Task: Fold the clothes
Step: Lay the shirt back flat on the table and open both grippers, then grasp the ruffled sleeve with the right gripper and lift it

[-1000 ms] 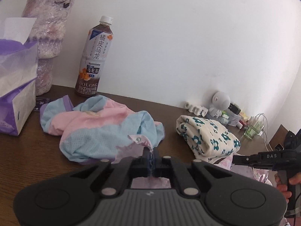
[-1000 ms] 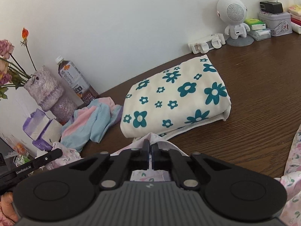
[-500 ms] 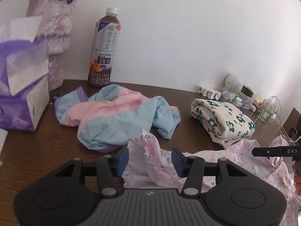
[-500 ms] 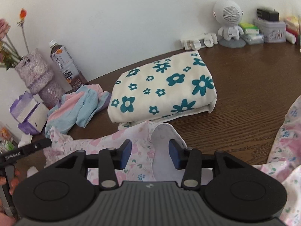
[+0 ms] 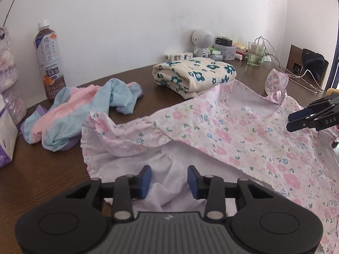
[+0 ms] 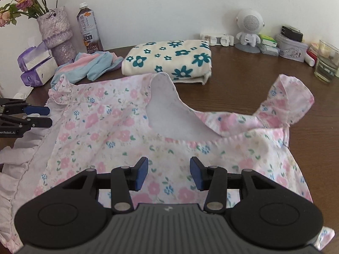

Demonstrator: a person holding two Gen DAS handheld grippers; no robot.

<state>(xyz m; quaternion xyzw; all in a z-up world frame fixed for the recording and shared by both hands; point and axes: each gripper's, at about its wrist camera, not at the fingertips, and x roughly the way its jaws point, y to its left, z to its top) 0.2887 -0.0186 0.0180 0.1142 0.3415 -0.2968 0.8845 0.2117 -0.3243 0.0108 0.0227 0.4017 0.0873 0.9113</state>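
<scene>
Tabletop [image 6: 243,80]: dark brown wood, set against a white wall.

Pink flowered dress [image 6: 118,131]: the garment in hand. Lies spread across the near part of the tabletop, neckline opening toward the wall, one ruffled sleeve [image 6: 290,103] standing up at its right, ruffled edge trailing off to the left. Its far edge touches the folded cloth behind it.

Left claw [image 5: 169,180]: jaws apart, blue pads clear of the fabric, having just been closing a little after letting go. White inner cloth of the dress lies under and between the pads, not pinched. Hovers over the dress's left side.

Right claw [image 6: 169,173]: jaws apart, having just opened; nothing gripped. Flowered cloth lies below the gap, just short of the neckline.

Cream cloth with teal flowers [image 6: 169,58]: folded into a neat block, behind the dress.

Pink and blue garment [image 5: 84,114]: crumpled heap, unfolded, left of the cream block and just beside the dress's left sleeve.

Tea bottle [image 6: 89,31]: upright by the wall, white cap on.

Lilac vase [image 6: 57,33]: upright beside the bottle, holding dried roses.

Tissue pack [image 6: 36,65]: purple and white, at the left edge, in front of the vase.

Small white robot figure [image 6: 249,31]: stands by the wall at right, with tins and boxes close by.

Drinking glass [image 6: 326,61]: far right.
</scene>
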